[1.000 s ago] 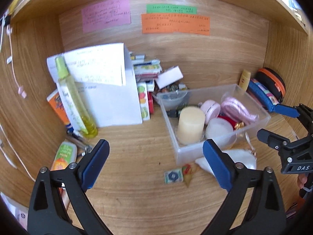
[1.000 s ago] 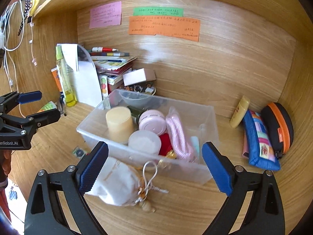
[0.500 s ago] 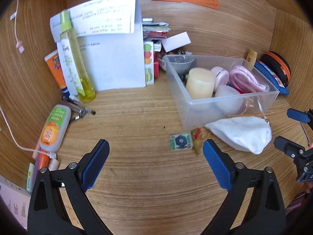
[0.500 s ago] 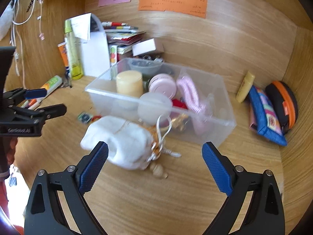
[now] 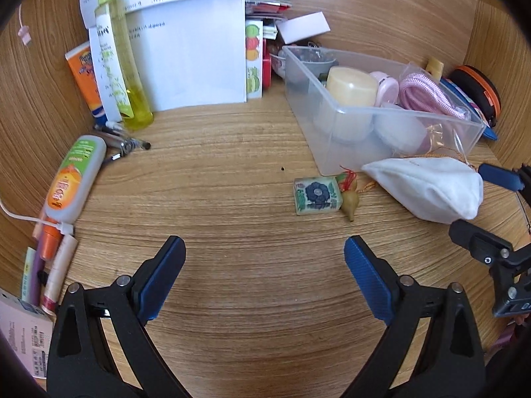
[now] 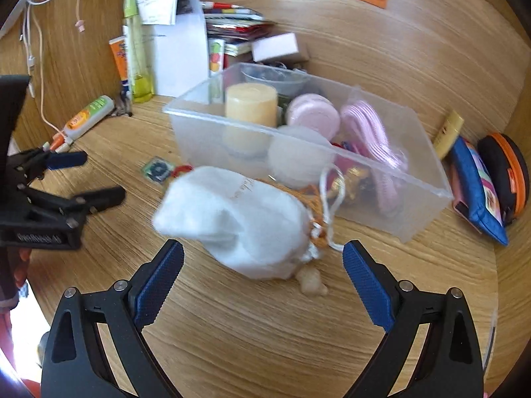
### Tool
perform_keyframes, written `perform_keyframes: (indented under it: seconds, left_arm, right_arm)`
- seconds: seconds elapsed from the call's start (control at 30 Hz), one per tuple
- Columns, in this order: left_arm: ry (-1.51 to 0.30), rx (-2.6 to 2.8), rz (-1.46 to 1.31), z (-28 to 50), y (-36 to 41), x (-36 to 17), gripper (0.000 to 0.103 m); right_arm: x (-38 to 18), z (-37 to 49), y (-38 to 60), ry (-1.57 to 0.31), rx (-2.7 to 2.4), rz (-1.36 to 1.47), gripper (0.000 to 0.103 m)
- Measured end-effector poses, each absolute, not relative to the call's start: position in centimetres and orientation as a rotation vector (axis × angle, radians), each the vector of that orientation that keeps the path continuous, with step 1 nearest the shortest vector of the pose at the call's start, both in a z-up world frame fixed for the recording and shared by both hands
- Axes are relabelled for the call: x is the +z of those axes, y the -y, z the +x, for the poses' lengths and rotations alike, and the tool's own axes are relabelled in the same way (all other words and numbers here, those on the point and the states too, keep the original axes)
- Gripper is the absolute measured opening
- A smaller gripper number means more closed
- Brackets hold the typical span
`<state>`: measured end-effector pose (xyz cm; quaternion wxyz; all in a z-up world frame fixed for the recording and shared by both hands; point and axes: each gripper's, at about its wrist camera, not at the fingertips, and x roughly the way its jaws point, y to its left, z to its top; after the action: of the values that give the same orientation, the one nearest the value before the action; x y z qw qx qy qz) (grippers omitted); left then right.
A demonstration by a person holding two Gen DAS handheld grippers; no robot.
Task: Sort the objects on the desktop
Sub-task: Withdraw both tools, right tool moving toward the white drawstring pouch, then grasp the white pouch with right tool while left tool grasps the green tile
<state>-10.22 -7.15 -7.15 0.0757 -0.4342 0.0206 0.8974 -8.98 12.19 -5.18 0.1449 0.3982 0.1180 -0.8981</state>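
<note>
A white drawstring pouch (image 5: 428,189) (image 6: 239,219) lies on the wooden desk in front of a clear plastic bin (image 5: 398,112) (image 6: 365,165). The bin holds a cream candle (image 5: 350,86), a pink jar (image 6: 313,114) and a pink cord (image 6: 375,132). My right gripper (image 6: 262,252) (image 5: 476,204) is open, its blue pads either side of the pouch's near end without touching it. My left gripper (image 5: 264,258) (image 6: 89,177) is open over bare desk. A small green flower charm (image 5: 317,195) (image 6: 157,169) lies ahead of it, left of the pouch.
At the back left are a yellow spray bottle (image 5: 116,63), a white paper holder (image 5: 189,59) and an orange tube (image 5: 84,76). A green-orange bottle (image 5: 74,175) and pens (image 5: 49,265) lie at the left edge. A blue pencil case (image 6: 474,182) and black-orange case (image 6: 507,172) sit right of the bin.
Both grippers have dropped and tilted toward the desk. The right one has closed in on the pouch, which now sits between its fingers. Both stay open.
</note>
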Motion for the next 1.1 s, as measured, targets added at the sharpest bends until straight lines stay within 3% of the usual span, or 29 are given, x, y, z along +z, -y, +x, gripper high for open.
perform_keyframes:
  seconds: [0.2,0.5,0.8,0.93,1.1]
  left_arm:
    - [-0.084,2.679,-1.299,-10.8,6.7,-7.3,0.097]
    - [-0.164,2.705,-1.281,-12.4,6.4,-7.2,0.097]
    - [-0.199,2.689,-1.303,-13.5,5.2,-7.9,0.097]
    - [-0.176,2.672,-1.329,-13.9,5.1,-8.3,0.085]
    - [-0.157,2.663,-1.338,-14.1,5.1,-8.3,0.081]
  right_arm:
    - [-4.5,-9.0,-11.0,-0.339,-2.555,1.040,0.094]
    - [-7.9,-11.5,-11.1,-0.413,-2.536,1.156,0.084]
    - [-9.2,-12.9,-12.2,-0.429,-2.483,1.215,0.059]
    - [-9.0,-13.0,-12.7,-0.374,-2.479,1.208,0.051]
    - [-8.6,-13.1,-13.3,-0.298,-2.460,1.188,0.044]
